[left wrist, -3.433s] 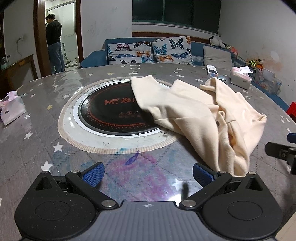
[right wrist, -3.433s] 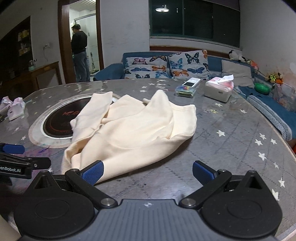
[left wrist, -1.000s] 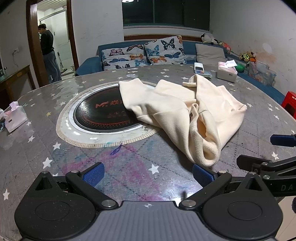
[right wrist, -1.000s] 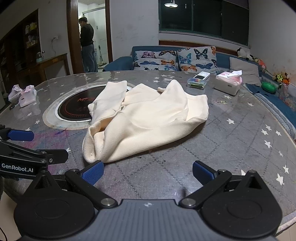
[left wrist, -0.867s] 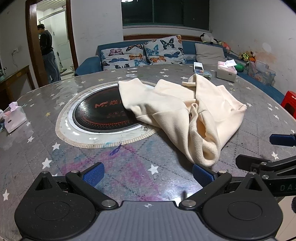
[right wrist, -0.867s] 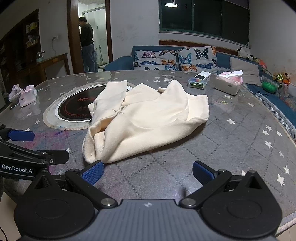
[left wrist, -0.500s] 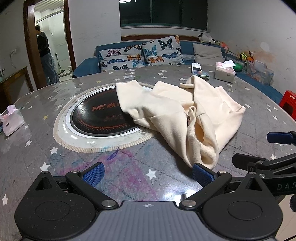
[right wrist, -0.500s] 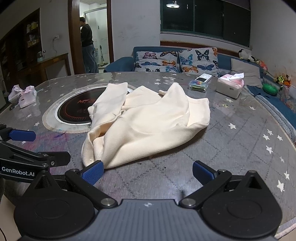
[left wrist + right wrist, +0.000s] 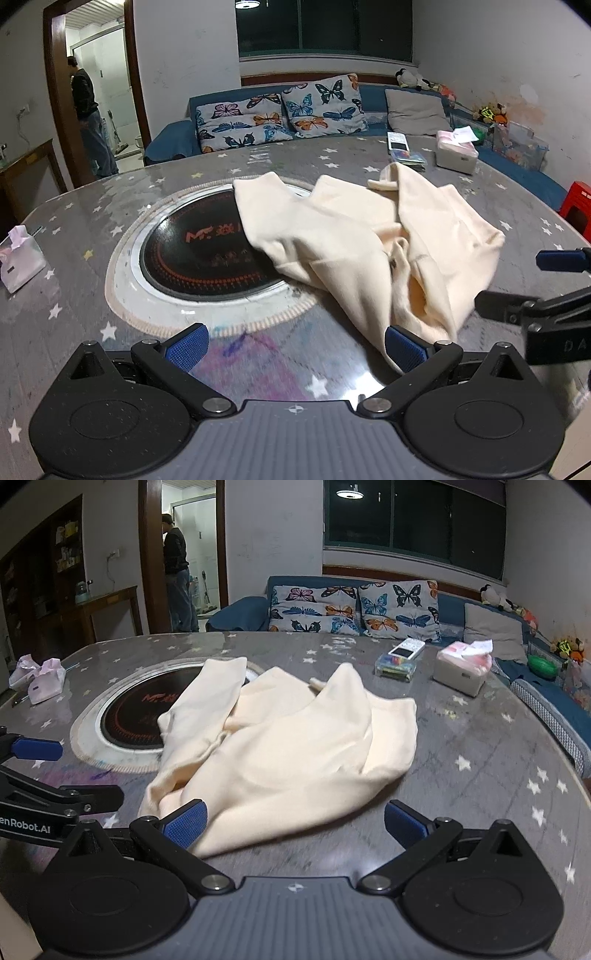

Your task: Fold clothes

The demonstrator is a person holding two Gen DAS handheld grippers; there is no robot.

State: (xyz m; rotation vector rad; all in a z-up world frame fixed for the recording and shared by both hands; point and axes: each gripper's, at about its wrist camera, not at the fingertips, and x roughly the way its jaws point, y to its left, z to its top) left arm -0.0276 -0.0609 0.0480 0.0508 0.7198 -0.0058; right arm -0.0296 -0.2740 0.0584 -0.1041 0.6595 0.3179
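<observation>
A cream garment [image 9: 373, 240] lies crumpled on the grey star-patterned table [image 9: 74, 221], partly over the round black hob; in the right wrist view the garment [image 9: 280, 746] fills the middle. My left gripper [image 9: 295, 347] is open and empty, just short of the garment's near hem, its right finger pad [image 9: 404, 349] at the cloth's edge. My right gripper [image 9: 293, 821] is open and empty, its left finger pad [image 9: 184, 823] at the near hem. Each gripper shows in the other's view, the right one [image 9: 546, 288] and the left one [image 9: 48, 775].
A round black hob [image 9: 207, 254] with a white rim is set in the table. A pink tissue pack [image 9: 20, 258] sits far left. A tissue box [image 9: 461, 668] and a small clear box with a phone [image 9: 397, 662] stand at the back right. A sofa and a person stand behind.
Both grippers have moved forward toward the garment's near hem, so the cloth looks larger and closer. The garment has not moved. Both grippers stay open.
</observation>
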